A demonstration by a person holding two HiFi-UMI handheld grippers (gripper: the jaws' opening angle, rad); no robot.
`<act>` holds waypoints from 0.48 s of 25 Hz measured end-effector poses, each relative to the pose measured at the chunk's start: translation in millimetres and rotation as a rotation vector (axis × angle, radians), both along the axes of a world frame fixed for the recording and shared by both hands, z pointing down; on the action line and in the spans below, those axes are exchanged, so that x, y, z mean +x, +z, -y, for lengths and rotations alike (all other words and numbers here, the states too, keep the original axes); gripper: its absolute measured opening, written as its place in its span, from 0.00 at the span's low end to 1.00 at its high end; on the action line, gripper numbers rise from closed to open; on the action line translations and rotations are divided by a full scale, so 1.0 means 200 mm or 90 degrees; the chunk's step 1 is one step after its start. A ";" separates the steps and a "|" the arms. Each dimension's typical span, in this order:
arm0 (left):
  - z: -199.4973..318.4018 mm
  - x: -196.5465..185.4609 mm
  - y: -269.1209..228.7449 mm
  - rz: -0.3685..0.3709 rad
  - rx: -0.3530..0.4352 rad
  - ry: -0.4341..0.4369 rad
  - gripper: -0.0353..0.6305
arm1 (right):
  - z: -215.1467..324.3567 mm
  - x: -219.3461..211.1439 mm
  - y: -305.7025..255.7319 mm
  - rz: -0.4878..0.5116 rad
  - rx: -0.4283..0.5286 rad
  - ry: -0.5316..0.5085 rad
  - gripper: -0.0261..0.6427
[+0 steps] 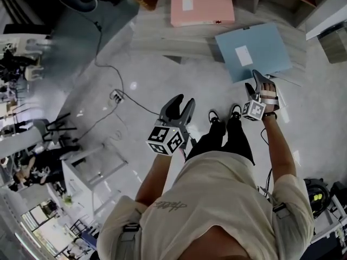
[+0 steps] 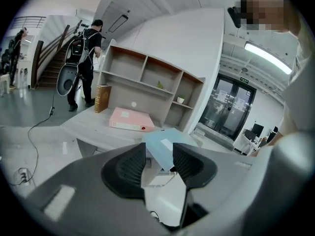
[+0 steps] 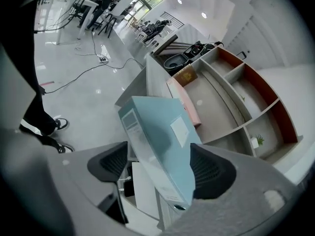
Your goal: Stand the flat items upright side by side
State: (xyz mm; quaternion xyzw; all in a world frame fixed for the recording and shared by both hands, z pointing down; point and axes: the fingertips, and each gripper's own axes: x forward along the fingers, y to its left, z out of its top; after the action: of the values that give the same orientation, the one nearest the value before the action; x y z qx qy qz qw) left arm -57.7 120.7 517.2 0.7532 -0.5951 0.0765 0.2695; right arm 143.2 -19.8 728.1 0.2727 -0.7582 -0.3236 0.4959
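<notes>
Two flat binders lie on the pale desk (image 1: 162, 37). The pink binder (image 1: 202, 6) rests flat at the back, and shows too in the left gripper view (image 2: 130, 119). A light blue binder (image 1: 252, 50) lies flat at the desk's near right edge. My right gripper (image 1: 262, 83) is at that binder's near edge. In the right gripper view its jaws (image 3: 157, 166) stand wide on either side of the blue binder (image 3: 162, 141), and a gap shows at the left pad. My left gripper (image 1: 182, 102) hangs in the air before the desk, open and empty (image 2: 159, 156).
A shelf unit with open compartments (image 2: 147, 77) stands on the desk's back. A brown upright box (image 2: 102, 98) stands at its left end. A cable with a power strip (image 1: 116, 96) runs over the glossy floor. A person with a backpack (image 2: 86, 58) stands beyond the desk.
</notes>
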 end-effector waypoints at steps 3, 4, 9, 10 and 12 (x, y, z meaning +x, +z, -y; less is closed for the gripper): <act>-0.01 -0.03 0.04 0.002 -0.011 -0.011 0.33 | 0.04 -0.01 0.05 -0.005 0.017 0.013 0.64; -0.01 -0.04 0.05 0.001 -0.015 -0.014 0.33 | 0.05 -0.02 0.06 -0.007 0.025 0.011 0.64; -0.01 -0.03 0.12 -0.020 -0.034 -0.021 0.33 | 0.08 -0.06 0.12 -0.021 0.063 0.002 0.65; -0.02 -0.03 0.13 -0.026 -0.038 -0.018 0.33 | 0.09 -0.06 0.13 -0.025 0.066 0.002 0.65; -0.02 -0.01 0.13 -0.029 -0.042 -0.013 0.33 | 0.09 -0.07 0.16 -0.030 0.073 0.001 0.67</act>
State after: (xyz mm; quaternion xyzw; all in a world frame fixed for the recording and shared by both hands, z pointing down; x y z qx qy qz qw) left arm -60.6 124.5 543.3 0.7393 -0.5938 0.0763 0.3083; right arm 128.3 -38.4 759.5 0.2934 -0.7264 -0.3724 0.4976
